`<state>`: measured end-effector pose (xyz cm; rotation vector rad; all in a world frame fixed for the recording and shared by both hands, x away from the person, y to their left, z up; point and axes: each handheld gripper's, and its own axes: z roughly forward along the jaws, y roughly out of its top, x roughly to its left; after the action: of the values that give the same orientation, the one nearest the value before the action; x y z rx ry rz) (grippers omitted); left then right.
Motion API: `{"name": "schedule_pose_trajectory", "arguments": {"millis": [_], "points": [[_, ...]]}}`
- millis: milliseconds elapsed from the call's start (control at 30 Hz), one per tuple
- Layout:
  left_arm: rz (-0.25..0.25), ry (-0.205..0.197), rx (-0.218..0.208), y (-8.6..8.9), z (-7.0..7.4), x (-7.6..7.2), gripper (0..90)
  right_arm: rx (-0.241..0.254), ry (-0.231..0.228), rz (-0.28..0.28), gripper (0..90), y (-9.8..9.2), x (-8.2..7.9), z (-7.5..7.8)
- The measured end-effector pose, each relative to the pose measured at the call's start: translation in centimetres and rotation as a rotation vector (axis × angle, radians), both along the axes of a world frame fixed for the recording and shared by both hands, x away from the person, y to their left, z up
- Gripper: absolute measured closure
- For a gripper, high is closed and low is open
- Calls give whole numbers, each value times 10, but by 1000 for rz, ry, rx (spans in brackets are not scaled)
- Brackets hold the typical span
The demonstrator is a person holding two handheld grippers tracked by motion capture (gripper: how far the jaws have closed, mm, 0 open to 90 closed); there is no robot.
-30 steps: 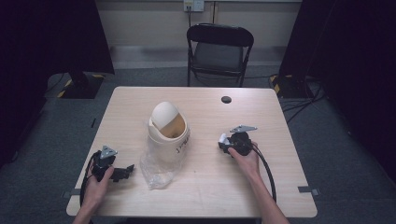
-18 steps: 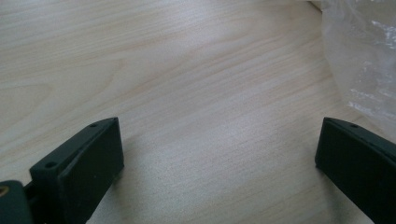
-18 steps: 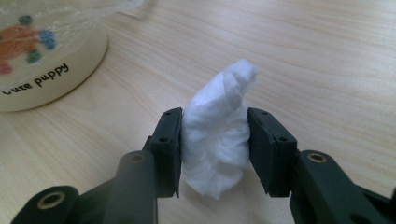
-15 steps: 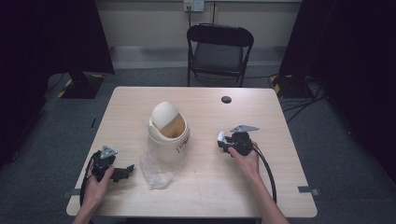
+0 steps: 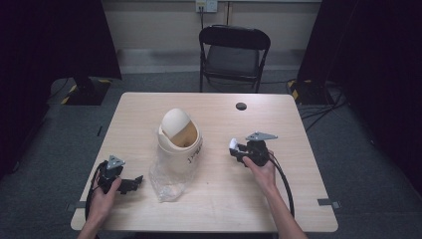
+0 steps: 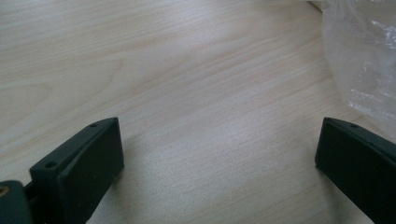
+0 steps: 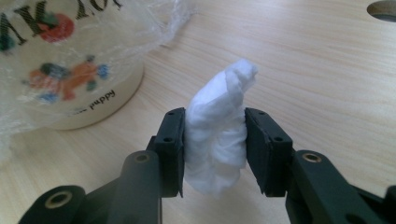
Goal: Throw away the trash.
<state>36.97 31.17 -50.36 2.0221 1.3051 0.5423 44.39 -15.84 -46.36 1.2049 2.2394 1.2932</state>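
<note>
My right gripper [image 7: 214, 154] pinches a crumpled white tissue [image 7: 218, 135] just off the bench, presumably bound for the lidded bin [image 5: 179, 137] mid-bench; my left gripper [image 6: 219, 154] gapes empty near the front-left corner.

Tool [image 6: 217, 163] gaping over table [image 6: 187, 70], beside plastic [image 6: 364, 56].

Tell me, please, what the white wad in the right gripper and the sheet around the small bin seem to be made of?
The white wad, pinched by the right gripper, looks like crumpled tissue paper: matte, soft folds. The sheet around the small bin looks like thin clear plastic film: glossy, wrinkled, and the bin's print shows through it.
</note>
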Motion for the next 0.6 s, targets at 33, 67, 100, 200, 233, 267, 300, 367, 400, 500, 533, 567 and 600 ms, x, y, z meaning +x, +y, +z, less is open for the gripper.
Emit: {"name": "schedule_pose_trajectory", "arguments": {"millis": [33,67,100,200,233,267,300,367,400,500,533,567,600], "points": [[0,0,0,0,0,0,4,4,-3,5,607,1,-1,1],[0,0,0,0,0,0,4,7,-3,9,608,1,-2,3],[0,0,1,0,0,0,4,10,-6,12,608,2,-2,5],[0,0,0,0,0,0,4,20,-12,14,608,4,-4,9],[0,0,0,0,0,0,4,24,-15,17,609,5,-5,11],[0,0,0,0,0,0,4,27,-15,20,608,6,-5,11],[0,0,0,0,0,0,4,28,-15,23,607,7,-5,12],[0,0,0,0,0,0,4,29,-15,33,606,8,-5,14],[0,0,0,0,0,0,4,32,-15,33,607,9,-4,15],[0,0,0,0,0,0,4,45,-27,41,606,11,-4,22],[0,0,1,0,0,0,4,49,-29,45,606,12,-4,25],[0,0,0,0,0,0,4,55,-32,50,606,14,-4,27],[0,0,0,0,0,0,4,59,-33,52,607,15,-4,29]]}}
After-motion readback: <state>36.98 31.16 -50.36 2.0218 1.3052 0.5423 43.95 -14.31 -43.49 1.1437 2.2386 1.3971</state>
